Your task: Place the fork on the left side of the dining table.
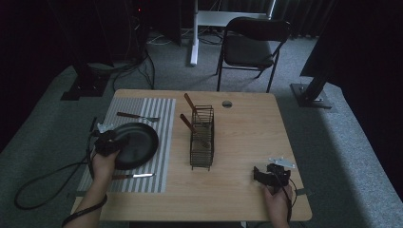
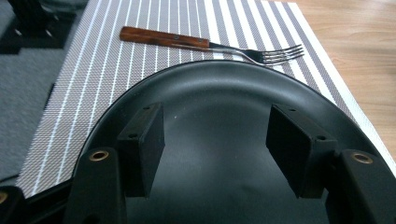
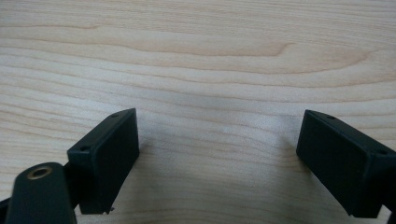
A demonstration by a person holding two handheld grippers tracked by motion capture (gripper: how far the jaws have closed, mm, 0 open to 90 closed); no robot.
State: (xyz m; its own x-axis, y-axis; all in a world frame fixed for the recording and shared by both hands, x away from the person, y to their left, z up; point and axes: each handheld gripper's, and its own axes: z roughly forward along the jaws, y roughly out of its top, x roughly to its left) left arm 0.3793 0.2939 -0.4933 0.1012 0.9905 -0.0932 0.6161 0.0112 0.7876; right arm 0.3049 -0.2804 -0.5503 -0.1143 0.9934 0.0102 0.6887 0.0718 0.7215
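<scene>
A black round plate [image 1: 138,142] lies on a grey striped placemat [image 1: 161,109] on the left side of the wooden table [image 1: 247,128]. My left gripper [image 1: 118,142] reaches over the plate's near-left rim. In the left gripper view its jaws [image 2: 215,126] stand apart above the plate's [image 2: 215,91] dark inner surface, with nothing between the pads. A wooden-handled fork [image 2: 210,44] lies on the mat beyond the plate. My right gripper [image 1: 260,175] rests near the table's front right, open over bare wood [image 3: 217,140].
A knife [image 1: 135,176] lies on the mat in front of the plate. A black wire rack [image 1: 202,137] stands mid-table with two wooden-handled utensils [image 1: 189,102] leaning in it. A folding chair [image 1: 252,45] stands beyond the table's far edge.
</scene>
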